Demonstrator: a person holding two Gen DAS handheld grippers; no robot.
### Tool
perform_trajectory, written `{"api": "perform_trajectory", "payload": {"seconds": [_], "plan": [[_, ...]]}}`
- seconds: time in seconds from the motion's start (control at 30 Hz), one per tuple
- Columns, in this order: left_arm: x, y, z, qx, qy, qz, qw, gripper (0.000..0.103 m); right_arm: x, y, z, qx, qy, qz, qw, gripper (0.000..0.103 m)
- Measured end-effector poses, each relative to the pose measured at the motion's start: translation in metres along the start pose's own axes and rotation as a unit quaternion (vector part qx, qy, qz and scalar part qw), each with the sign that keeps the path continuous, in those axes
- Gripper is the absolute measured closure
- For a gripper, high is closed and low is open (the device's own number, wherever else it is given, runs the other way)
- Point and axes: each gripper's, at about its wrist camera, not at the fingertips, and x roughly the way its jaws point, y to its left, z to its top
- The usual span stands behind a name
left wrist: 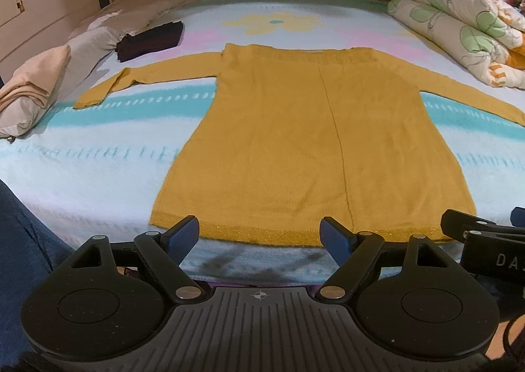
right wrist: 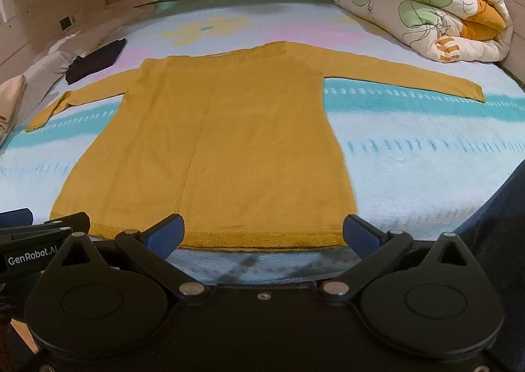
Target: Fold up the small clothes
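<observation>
Left wrist view
Sweater: my mustard knit sweater (left wrist: 295, 129) lies flat on the bed (left wrist: 98, 168), hem toward me, both sleeves spread out sideways, a seam line down the middle.
Left fingers: my left gripper (left wrist: 259, 235) is spread wide, holding nothing; the blue fingertips (left wrist: 182, 235) sit at the hem's near edge, the left one over its corner.
Other things: a folded dark garment (left wrist: 151, 40) and pillows (left wrist: 36, 86) lie far left, a rolled quilt (left wrist: 459, 30) far right.

Right wrist view
Sweater: same flat spread; the right sleeve reaches out straight.
Right fingers: my right gripper (right wrist: 262, 234) is wide apart and empty, its fingertips (right wrist: 357, 234) framing the hem's right half, the right one just past the corner.
</observation>
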Motion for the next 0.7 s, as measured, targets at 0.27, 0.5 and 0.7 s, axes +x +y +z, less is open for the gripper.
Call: {"api": "perform_trajectory", "payload": {"seconds": [0.27,0.5,0.7], "plan": [[0.007,-0.001,0.005,-0.001,0.010,-0.003,0.9999,0.023,0.005,0.002,0.003,0.003,0.012,0.005,1.000,0.001],[0.015,-0.002,0.014,0.000,0.018,-0.005,0.9998,0.023,0.013,0.002,0.010,0.008,0.026,0.008,1.000,0.001],[0.028,-0.001,0.027,-0.002,0.030,-0.007,0.9995,0.023,0.024,0.003,0.019,0.009,0.039,0.010,0.999,0.001]]}}
